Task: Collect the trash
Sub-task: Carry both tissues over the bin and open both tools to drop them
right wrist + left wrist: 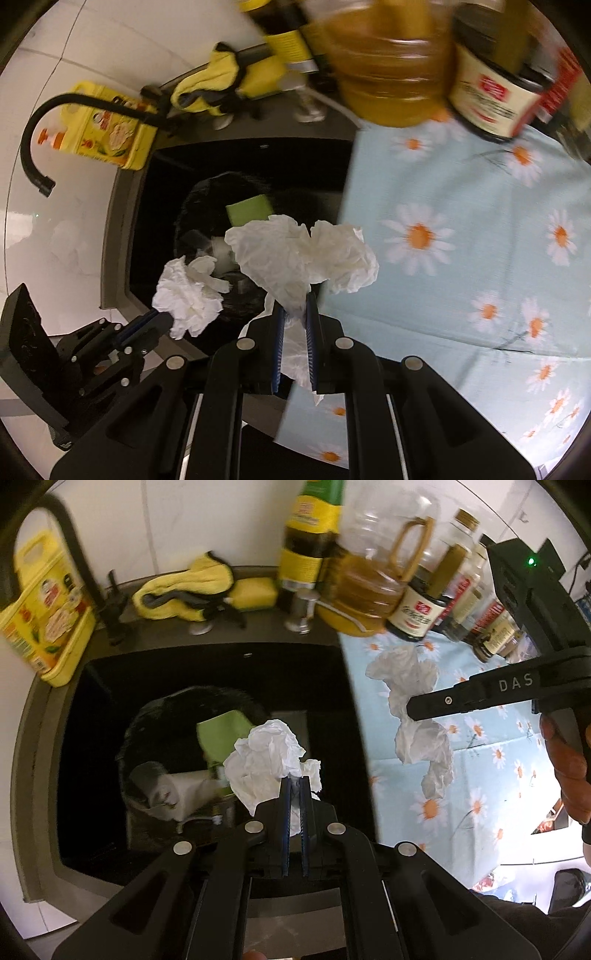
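Observation:
My left gripper (294, 781) is shut on a crumpled white tissue (266, 757), held over the black sink (92, 812). Under it in the sink sits a black-lined bin (129, 746) with a green packet (221, 734) and white scraps inside. My right gripper (296, 304) is shut on a larger crumpled tissue (303, 251), at the sink's edge beside the daisy-print cloth (461, 295). In the left wrist view the right gripper (415, 709) shows with its tissue (421, 734) dangling. In the right wrist view the left gripper (164, 319) and its tissue (188, 295) appear at lower left.
Behind the sink stand a yellow detergent jug (44, 609), a black faucet (74, 535), a yellow cloth (184, 590) and a sponge (255, 592). Oil and sauce bottles (369, 583) crowd the back of the daisy cloth. A person's hand (569, 760) holds the right gripper.

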{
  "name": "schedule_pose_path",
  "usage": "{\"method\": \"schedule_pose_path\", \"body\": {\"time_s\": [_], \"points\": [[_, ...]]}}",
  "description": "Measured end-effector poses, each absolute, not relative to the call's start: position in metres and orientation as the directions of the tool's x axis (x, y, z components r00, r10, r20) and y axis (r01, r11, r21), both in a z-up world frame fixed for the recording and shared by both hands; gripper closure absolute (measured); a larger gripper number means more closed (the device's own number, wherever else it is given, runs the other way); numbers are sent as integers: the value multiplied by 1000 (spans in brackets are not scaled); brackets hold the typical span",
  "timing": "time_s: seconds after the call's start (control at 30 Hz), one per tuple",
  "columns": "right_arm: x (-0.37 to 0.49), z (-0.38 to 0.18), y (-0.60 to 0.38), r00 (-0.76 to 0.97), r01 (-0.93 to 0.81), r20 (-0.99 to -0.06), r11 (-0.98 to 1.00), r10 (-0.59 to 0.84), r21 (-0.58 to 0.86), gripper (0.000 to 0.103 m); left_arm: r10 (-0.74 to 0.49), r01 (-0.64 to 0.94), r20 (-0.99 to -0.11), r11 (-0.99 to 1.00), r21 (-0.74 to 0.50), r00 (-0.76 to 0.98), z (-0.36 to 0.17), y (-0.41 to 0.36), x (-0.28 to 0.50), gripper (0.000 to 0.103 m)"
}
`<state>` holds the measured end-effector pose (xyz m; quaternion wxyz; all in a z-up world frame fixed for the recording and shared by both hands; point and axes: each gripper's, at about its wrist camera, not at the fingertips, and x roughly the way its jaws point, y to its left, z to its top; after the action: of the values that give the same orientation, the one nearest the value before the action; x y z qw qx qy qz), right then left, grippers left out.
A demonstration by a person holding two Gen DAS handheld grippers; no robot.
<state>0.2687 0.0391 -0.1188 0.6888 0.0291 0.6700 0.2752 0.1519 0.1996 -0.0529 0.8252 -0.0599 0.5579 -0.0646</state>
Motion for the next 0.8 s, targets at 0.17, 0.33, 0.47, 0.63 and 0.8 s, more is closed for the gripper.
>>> {"method": "schedule_pose_path", "body": {"time_s": [0.17, 0.33, 0.47, 0.63, 0.8], "points": [[265, -121, 85, -77, -372, -900, 825, 429, 425, 91, -155, 1, -917, 986, -167, 368, -57, 235, 148, 100], [266, -125, 128, -110, -399, -895, 805, 432, 438, 90, -148, -38, -923, 984, -173, 356, -66, 264, 148, 100], [268, -129, 153, -132, -413, -893, 795, 430, 444, 90, -153, -60, -925, 981, -184, 347, -73, 282, 152, 100], [276, -139, 184, -159, -436, -898, 786, 411, 438, 90, -135, -94, -931, 980, -176, 340, -83, 301, 159, 100], [284, -152, 203, -197, -445, -897, 779, 396, 442, 90, -142, -126, -935, 973, -192, 325, -97, 314, 166, 100]]}}
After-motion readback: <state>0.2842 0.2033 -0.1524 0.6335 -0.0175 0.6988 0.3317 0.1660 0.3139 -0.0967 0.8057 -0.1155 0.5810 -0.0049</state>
